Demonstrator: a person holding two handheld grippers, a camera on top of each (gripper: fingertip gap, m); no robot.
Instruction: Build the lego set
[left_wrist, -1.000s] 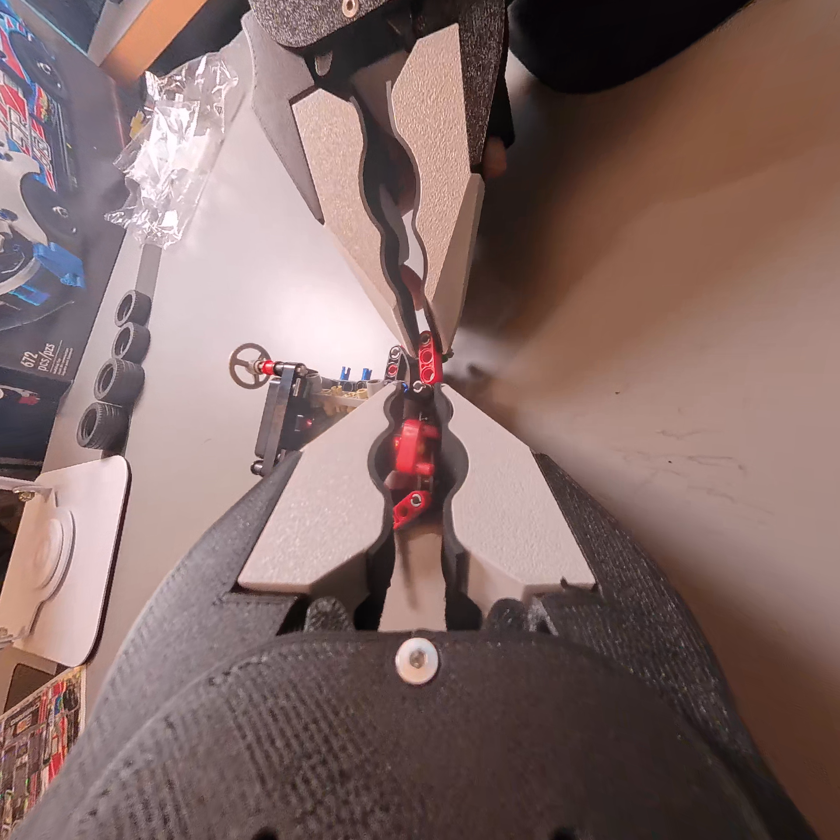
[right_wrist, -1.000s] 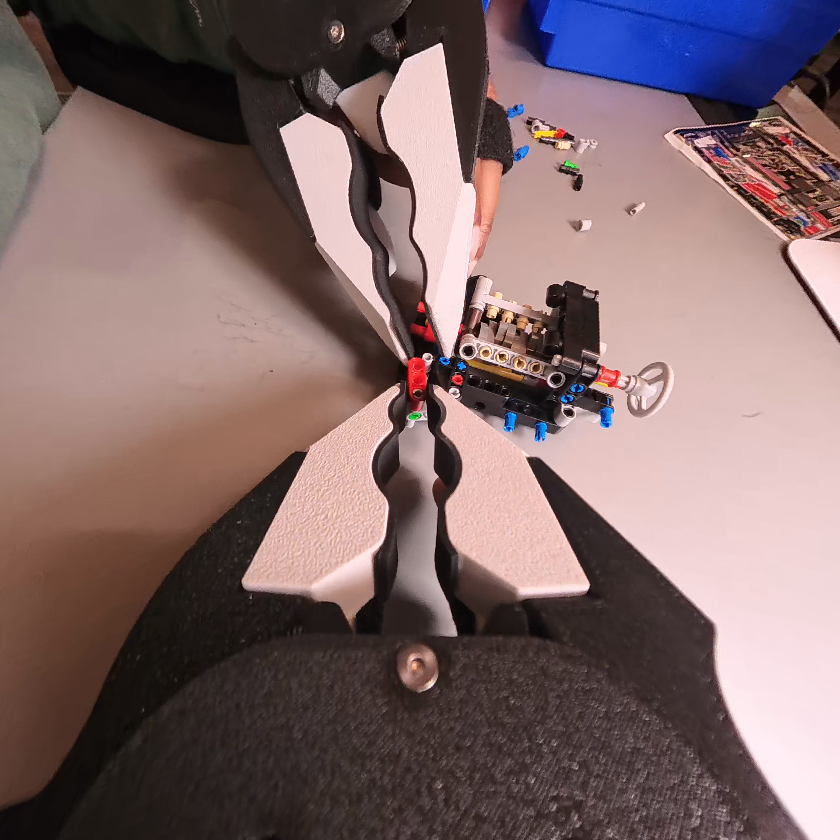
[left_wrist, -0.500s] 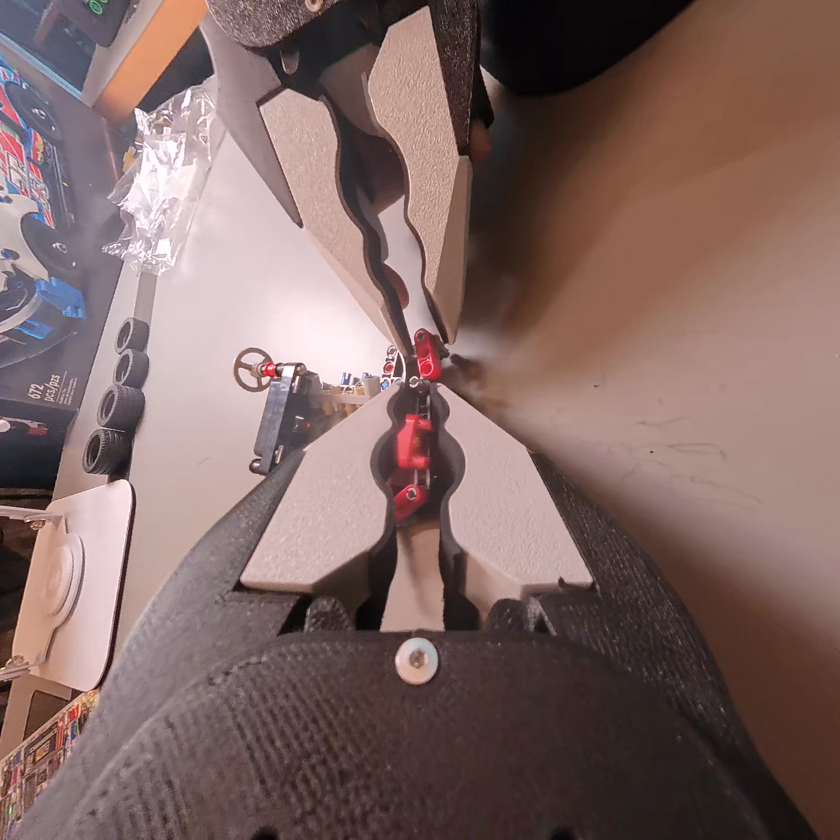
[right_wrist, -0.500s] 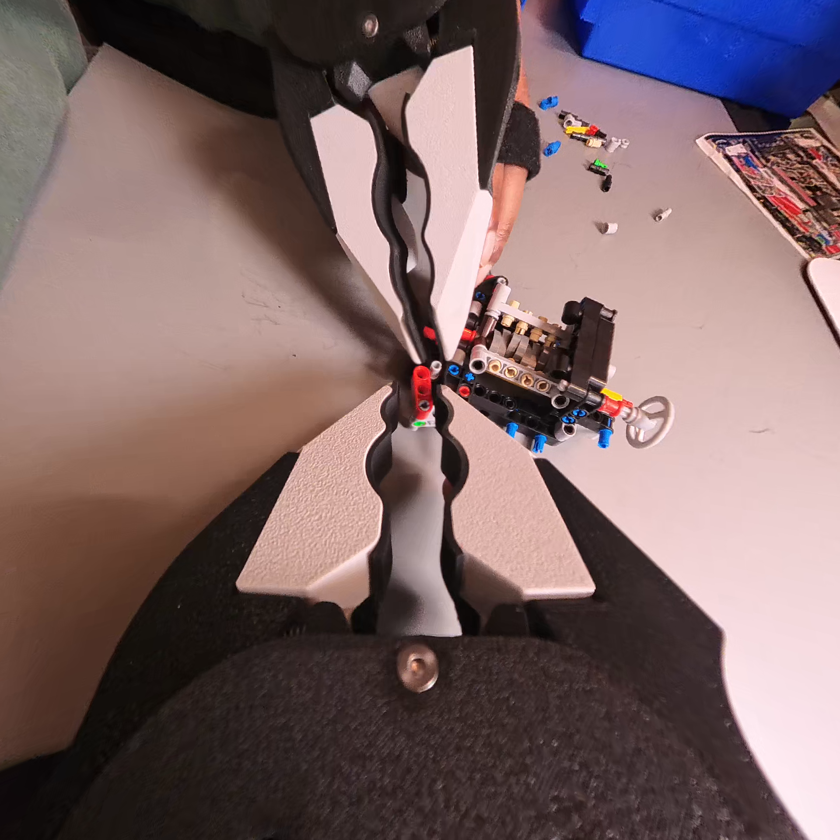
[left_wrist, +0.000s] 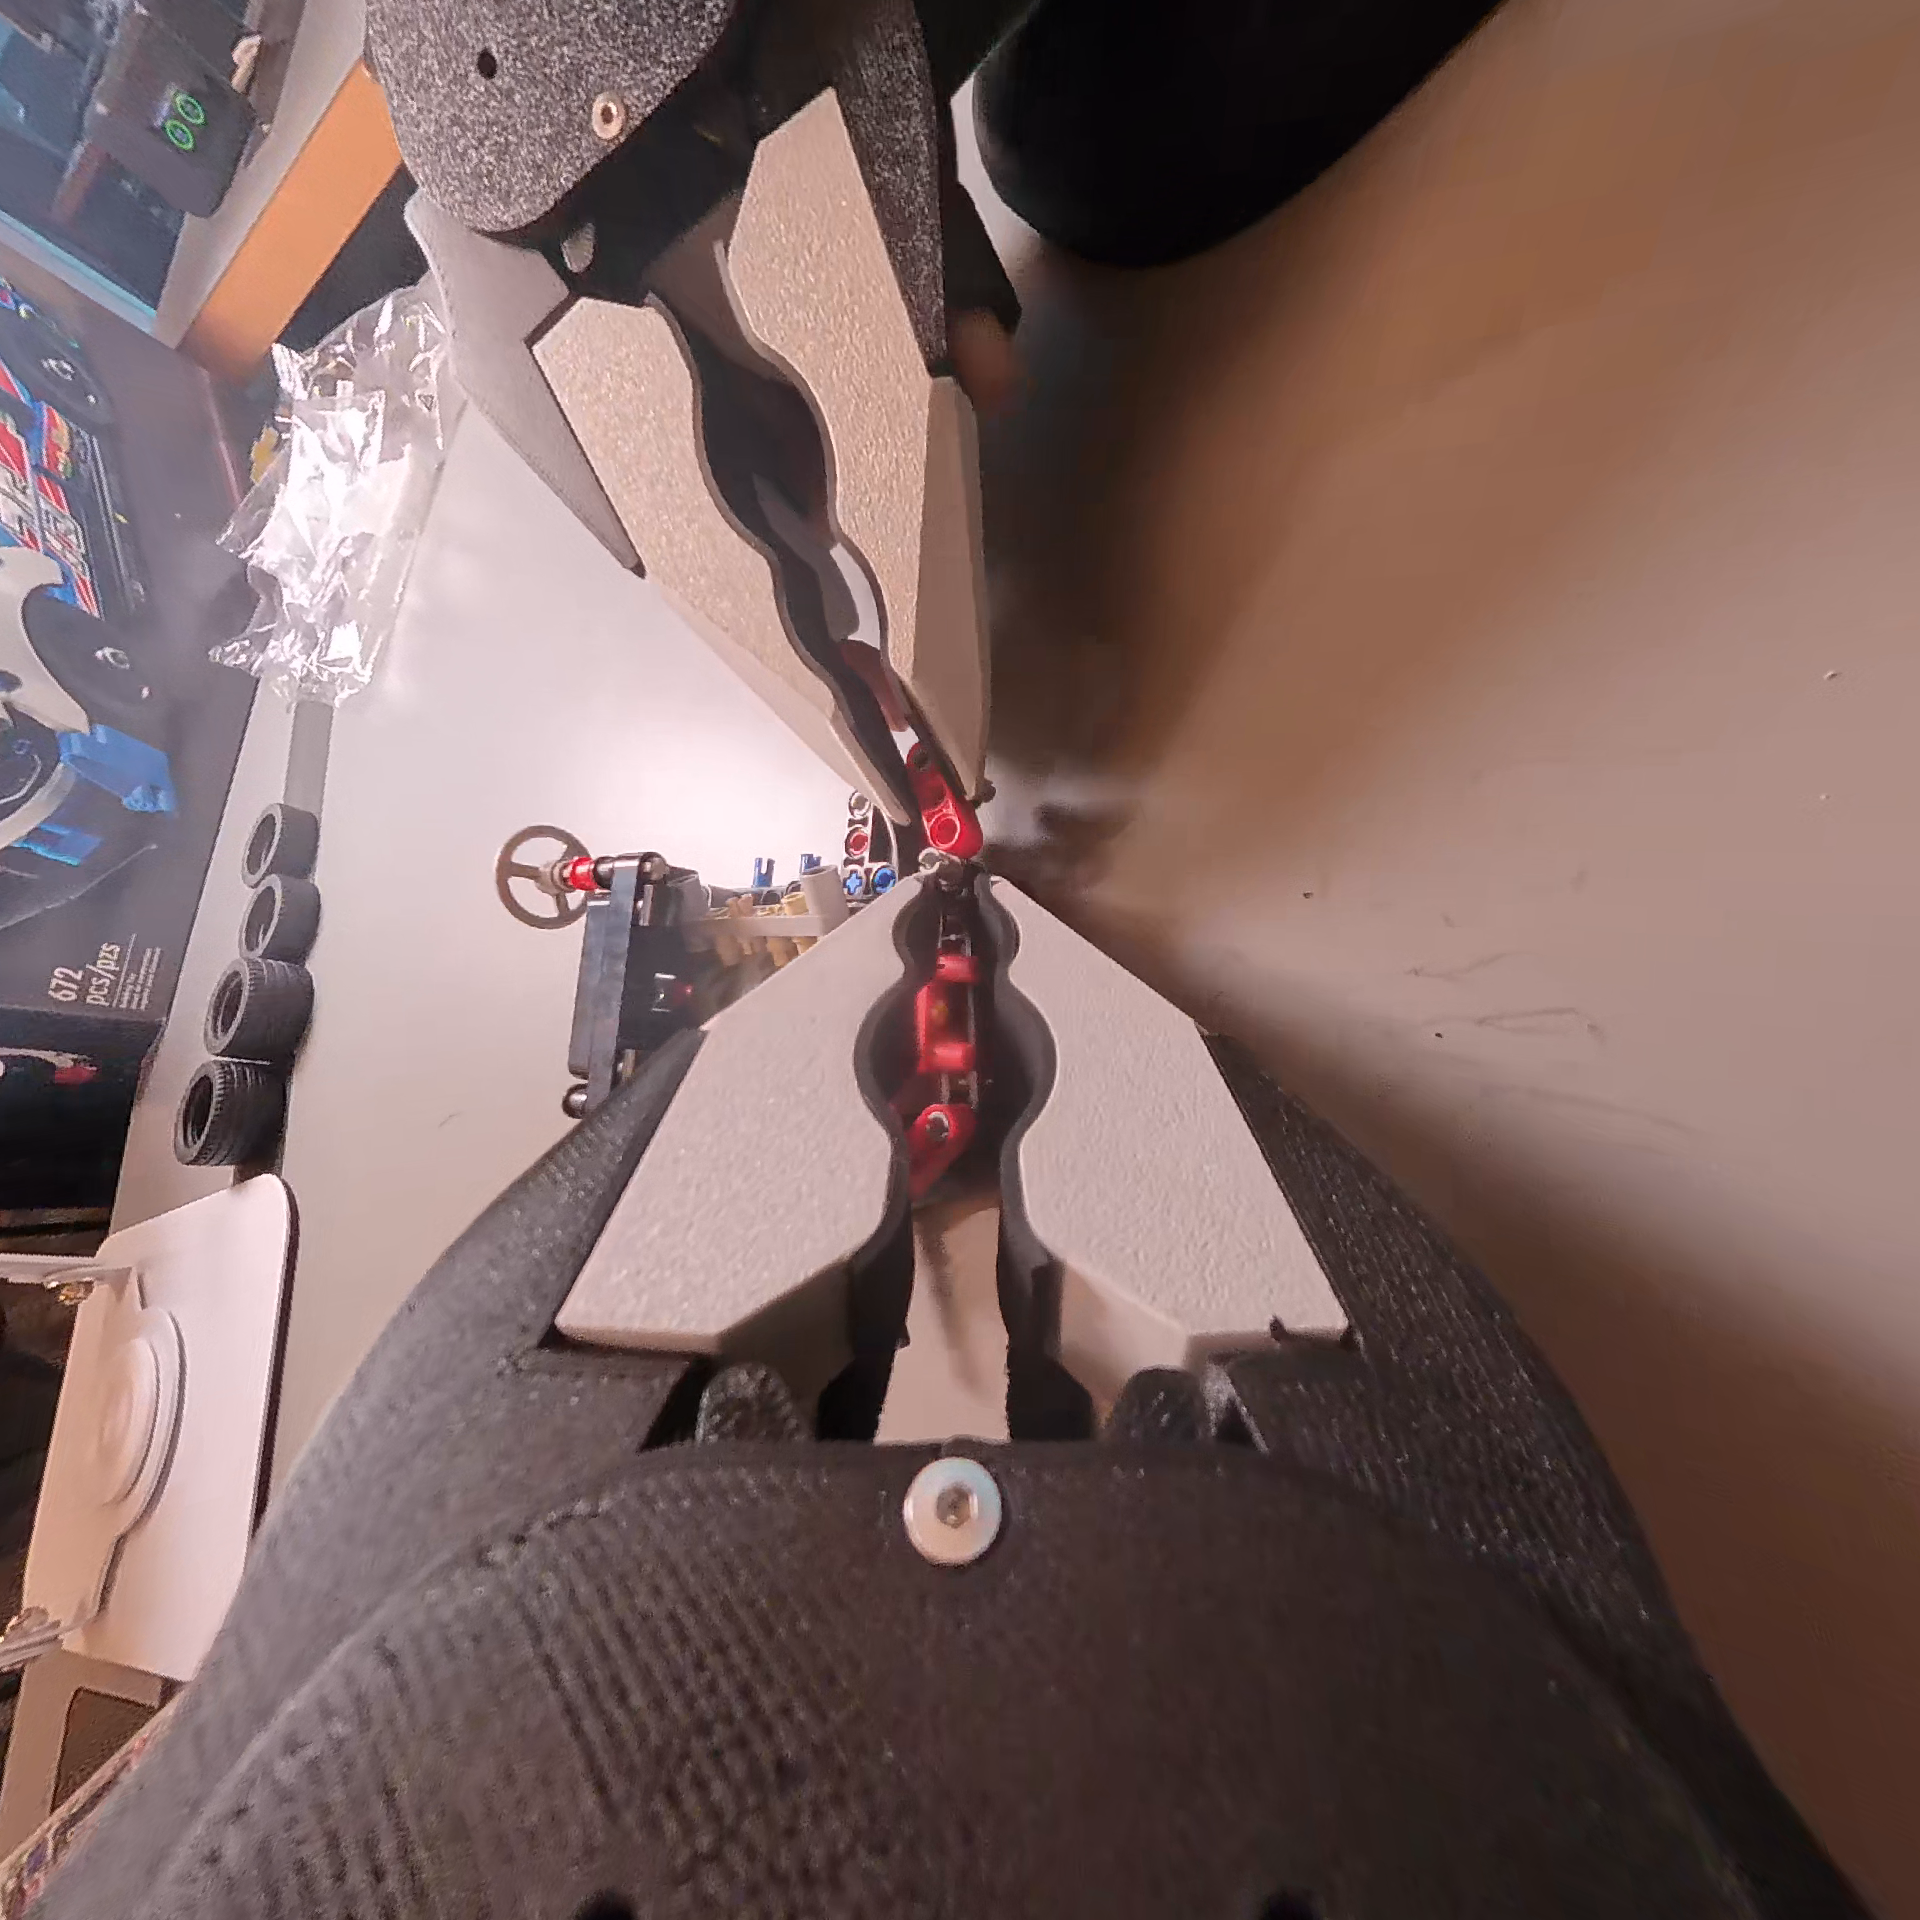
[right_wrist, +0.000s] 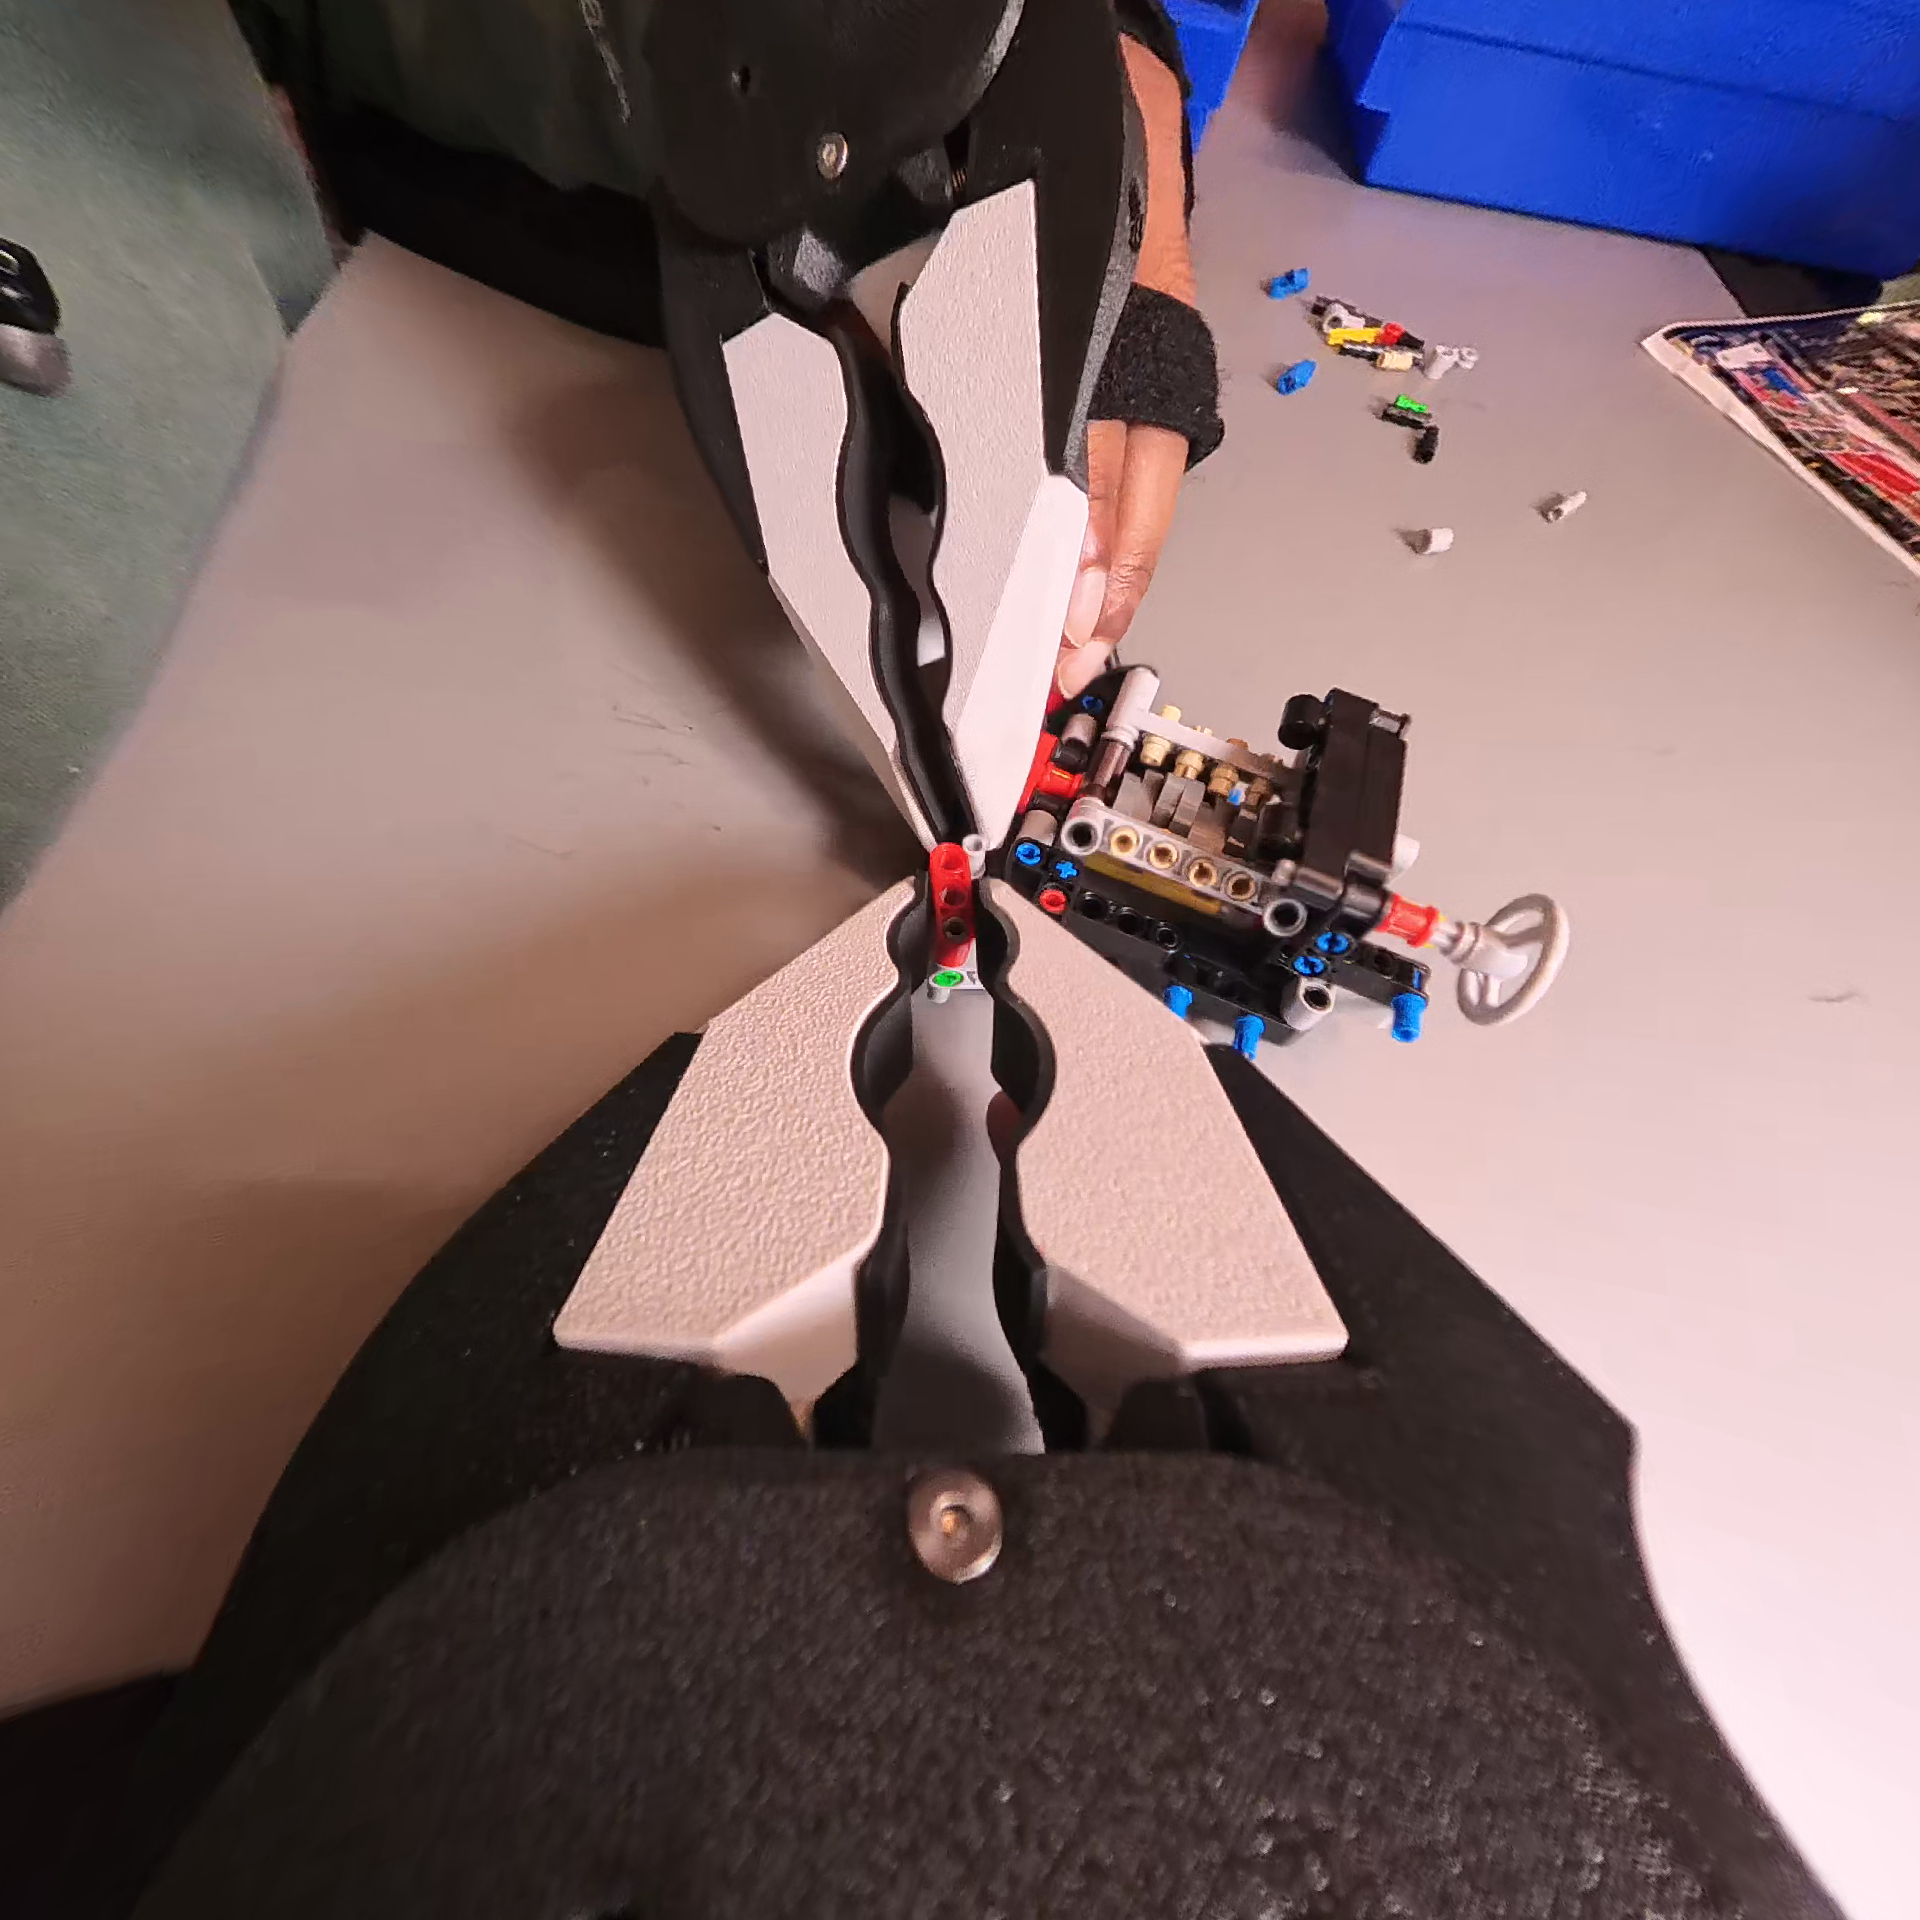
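Note:
My left gripper is shut on a red sub-assembly with a black axle, which lies lengthwise between its fingers. My right gripper is shut on a small red beam with a grey and green piece under it. The two grippers meet tip to tip just above the table, and the red beam touches the front end of the sub-assembly. The right gripper comes in from the top of the left wrist view, the left gripper from the top of the right wrist view. The black and grey lego chassis with a steering wheel stands on the table just beside the tips.
Several black tyres lie in a row by the lego box, with a clear plastic bag behind them and a white plate nearer. Loose small pieces, an instruction booklet and blue bins lie beyond the chassis. The tips of both grippers are at nearly the same place.
Both grippers stay shut and tip to tip. The right gripper has tilted over, and the red sub-assembly in the left gripper has turned to lie straighter between the fingers.

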